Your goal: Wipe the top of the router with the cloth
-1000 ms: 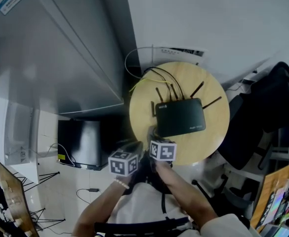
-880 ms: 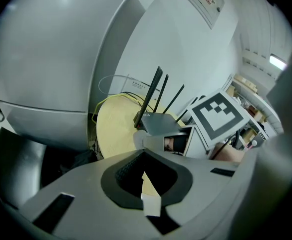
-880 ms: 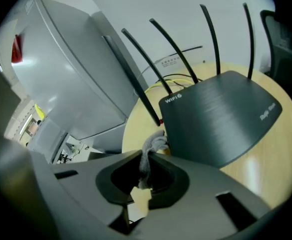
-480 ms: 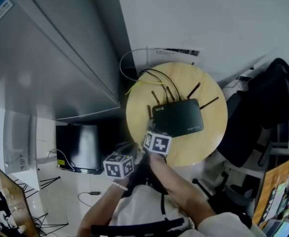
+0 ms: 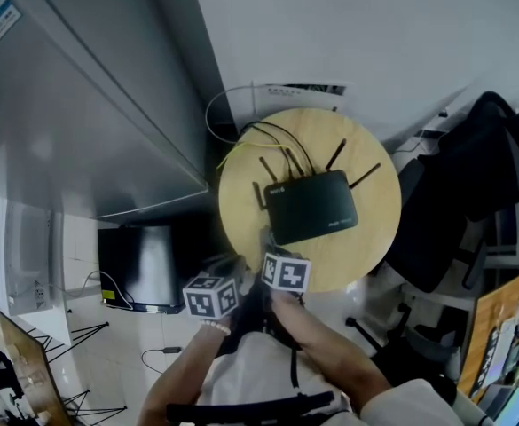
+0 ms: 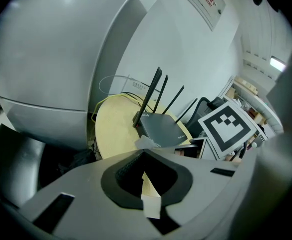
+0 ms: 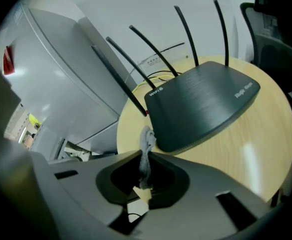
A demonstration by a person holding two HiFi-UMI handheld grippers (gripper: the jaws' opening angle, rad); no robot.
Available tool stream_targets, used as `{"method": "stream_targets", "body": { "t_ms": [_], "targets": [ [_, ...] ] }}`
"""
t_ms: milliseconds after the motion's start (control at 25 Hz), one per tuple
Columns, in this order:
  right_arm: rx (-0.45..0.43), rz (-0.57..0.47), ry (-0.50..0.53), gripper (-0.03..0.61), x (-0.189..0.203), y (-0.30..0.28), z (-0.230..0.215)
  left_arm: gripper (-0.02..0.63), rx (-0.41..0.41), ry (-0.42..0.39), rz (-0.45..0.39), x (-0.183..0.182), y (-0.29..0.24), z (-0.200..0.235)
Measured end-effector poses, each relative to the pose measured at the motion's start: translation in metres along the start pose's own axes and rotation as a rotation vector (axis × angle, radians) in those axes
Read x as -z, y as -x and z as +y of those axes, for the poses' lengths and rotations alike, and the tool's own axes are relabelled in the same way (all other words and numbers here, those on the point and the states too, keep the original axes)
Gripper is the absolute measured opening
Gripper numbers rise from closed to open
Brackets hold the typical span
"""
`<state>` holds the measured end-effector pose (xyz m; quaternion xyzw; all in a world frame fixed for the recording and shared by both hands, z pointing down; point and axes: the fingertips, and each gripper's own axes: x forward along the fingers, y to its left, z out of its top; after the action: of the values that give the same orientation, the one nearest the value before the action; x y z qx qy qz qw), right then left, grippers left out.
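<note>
A black router (image 5: 310, 206) with several upright antennas lies on a round wooden table (image 5: 365, 247). In the right gripper view the router (image 7: 205, 104) fills the middle, just beyond the jaws. My right gripper (image 7: 145, 170) is shut on a strip of pale grey cloth (image 7: 146, 149), whose free end hangs by the router's near left corner. In the head view this gripper (image 5: 268, 242) sits at the table's near left edge. My left gripper (image 6: 144, 154) is shut with nothing held, off the table's left side, and the cloth (image 6: 146, 143) shows ahead of it.
Cables (image 5: 241, 131) loop off the table's far left behind the router. A tall grey cabinet (image 5: 90, 105) stands to the left, with a dark box (image 5: 144, 260) on the floor below it. A black office chair (image 5: 472, 176) crowds the table's right side.
The right gripper edged toward the router with the cloth, then drew back a little. The left gripper has barely moved.
</note>
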<state>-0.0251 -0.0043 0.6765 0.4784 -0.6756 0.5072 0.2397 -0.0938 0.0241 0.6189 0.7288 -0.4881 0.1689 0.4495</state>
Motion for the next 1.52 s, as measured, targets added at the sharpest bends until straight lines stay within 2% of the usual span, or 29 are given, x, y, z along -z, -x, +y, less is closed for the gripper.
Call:
{"method": "stream_targets", "body": {
  "t_ms": [320,400,520,600,720,880,1040,1240,1520],
  "targets": [
    [0.017,0.015,-0.011,0.035,0.031,0.017,-0.034,-0.003,0.015,-0.022,-0.002,0.021,0.010,-0.020],
    [-0.022,0.002,0.011,0.035,0.030,0.023,-0.029,-0.003,0.016,-0.028,-0.007,0.025,0.014,-0.024],
    [-0.109,-0.049,0.114,0.035,0.016,0.047,-0.011,-0.003,0.019,-0.030,-0.030,0.026,0.023,-0.033],
    [-0.143,-0.099,0.170,0.035,0.005,0.073,-0.009,-0.003,0.020,-0.028,-0.061,0.021,0.032,-0.038],
    [-0.157,-0.173,0.198,0.034,-0.004,0.114,-0.030,-0.003,0.023,-0.038,-0.130,0.009,0.054,-0.050],
    [-0.111,-0.290,0.184,0.034,-0.019,0.168,-0.074,-0.003,0.021,-0.115,-0.241,-0.012,0.094,-0.075],
    [-0.074,-0.362,0.183,0.034,-0.011,0.211,-0.102,-0.003,0.032,-0.187,-0.320,-0.022,0.128,-0.097],
    [-0.074,-0.446,0.140,0.034,0.001,0.258,-0.094,-0.003,0.085,-0.222,-0.347,-0.030,0.145,-0.110],
    [-0.092,-0.539,0.166,0.032,-0.022,0.279,-0.046,-0.003,0.180,-0.277,-0.343,-0.045,0.139,-0.136]
  ]
}}
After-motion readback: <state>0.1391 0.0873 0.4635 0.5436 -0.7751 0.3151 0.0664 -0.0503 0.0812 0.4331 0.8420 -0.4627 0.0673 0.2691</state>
